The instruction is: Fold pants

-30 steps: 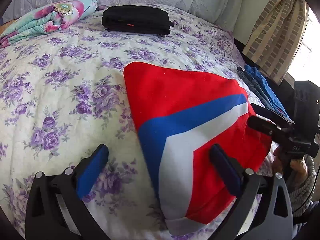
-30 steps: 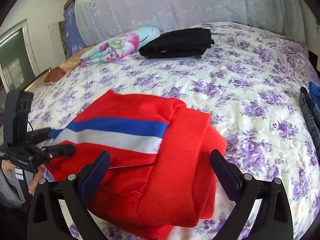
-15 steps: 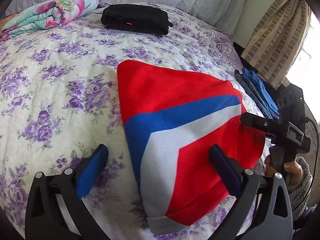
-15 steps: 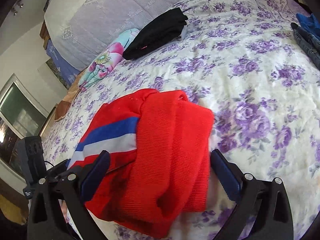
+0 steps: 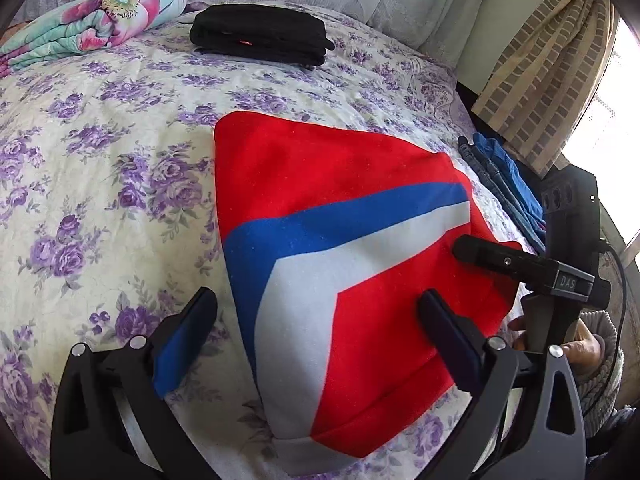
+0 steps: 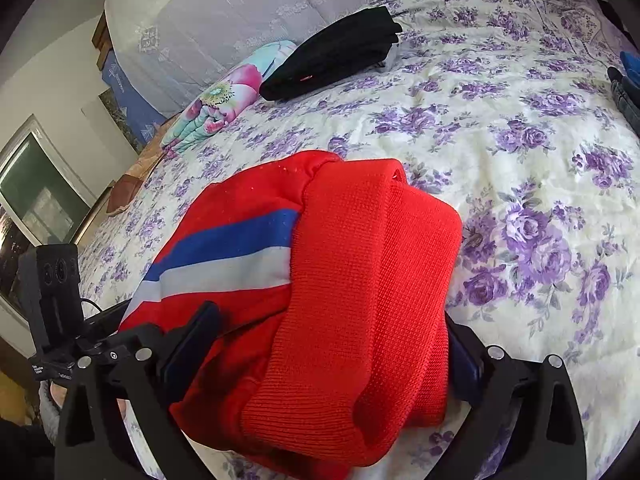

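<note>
Red pants (image 5: 340, 208) with a blue and white stripe lie folded on the floral bedspread (image 5: 100, 168). My left gripper (image 5: 318, 340) hovers open over their near end, its fingers on either side of the striped corner, holding nothing. In the right wrist view the ribbed red waistband end of the pants (image 6: 360, 280) bulges up between the wide-apart fingers of my right gripper (image 6: 328, 352), which is open around it. One right finger (image 5: 480, 254) shows over the pants' right edge in the left wrist view.
A folded black garment (image 5: 260, 36) and a rolled flowered blanket (image 5: 92, 24) lie near the headboard. Blue jeans (image 5: 504, 176) hang at the bed's right edge beside a curtain (image 5: 540, 80). A person's hand (image 5: 580, 348) holds the right gripper.
My right gripper has pushed forward and down, so the waistband end now sits between its fingers. My left gripper has drifted a little closer over the pants.
</note>
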### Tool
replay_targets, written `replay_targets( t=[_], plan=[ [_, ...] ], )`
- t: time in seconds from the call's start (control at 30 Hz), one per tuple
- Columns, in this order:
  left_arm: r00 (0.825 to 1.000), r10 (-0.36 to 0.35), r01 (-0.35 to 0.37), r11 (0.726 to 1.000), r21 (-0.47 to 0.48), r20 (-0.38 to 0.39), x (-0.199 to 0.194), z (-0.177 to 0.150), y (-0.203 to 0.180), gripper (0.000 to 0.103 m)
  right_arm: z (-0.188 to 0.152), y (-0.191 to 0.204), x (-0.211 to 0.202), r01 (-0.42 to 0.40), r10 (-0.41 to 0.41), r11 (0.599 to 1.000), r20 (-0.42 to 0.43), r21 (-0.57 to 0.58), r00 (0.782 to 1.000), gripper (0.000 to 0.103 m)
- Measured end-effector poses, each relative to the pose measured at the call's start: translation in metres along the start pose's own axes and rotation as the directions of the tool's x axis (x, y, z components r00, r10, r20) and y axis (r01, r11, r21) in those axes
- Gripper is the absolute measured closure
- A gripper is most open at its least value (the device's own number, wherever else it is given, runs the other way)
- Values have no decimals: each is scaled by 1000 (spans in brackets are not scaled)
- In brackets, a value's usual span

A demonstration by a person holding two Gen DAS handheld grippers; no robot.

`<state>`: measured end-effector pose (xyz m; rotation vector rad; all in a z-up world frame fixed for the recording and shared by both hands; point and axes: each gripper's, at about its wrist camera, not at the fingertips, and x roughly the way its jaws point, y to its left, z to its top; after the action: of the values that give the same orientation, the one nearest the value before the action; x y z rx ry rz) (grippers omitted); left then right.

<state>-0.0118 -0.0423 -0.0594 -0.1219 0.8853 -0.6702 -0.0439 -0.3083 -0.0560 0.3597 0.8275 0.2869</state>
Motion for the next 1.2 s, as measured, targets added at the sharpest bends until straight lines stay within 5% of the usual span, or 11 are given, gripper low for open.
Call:
replay_targets(
  t=[0.5, 0.7, 0.8, 0.97, 1.2],
  plan=[
    [998, -55, 55, 998, 10, -30, 8, 12, -2, 4, 7, -2, 6, -58, 57, 998, -66, -13, 996, 3],
    [994, -107, 107, 994, -7, -20, 9, 16, 2, 6, 5, -8, -3, -160, 160, 987, -16, 18, 987, 3],
    [994, -113, 113, 994, -6, -12, 6, 14, 3, 16, 3, -4, -10, -191, 191, 982, 13, 3, 981, 4],
    [989, -146, 146, 989, -26, 3, 2, 16, 12, 30, 3, 2, -1, -153, 152, 988, -28, -27, 988, 17],
    [989, -146, 146, 989, -16, 1, 1, 15, 12, 33, 3, -2, -4, -150, 150, 988, -29, -21, 988, 28]
  ],
)
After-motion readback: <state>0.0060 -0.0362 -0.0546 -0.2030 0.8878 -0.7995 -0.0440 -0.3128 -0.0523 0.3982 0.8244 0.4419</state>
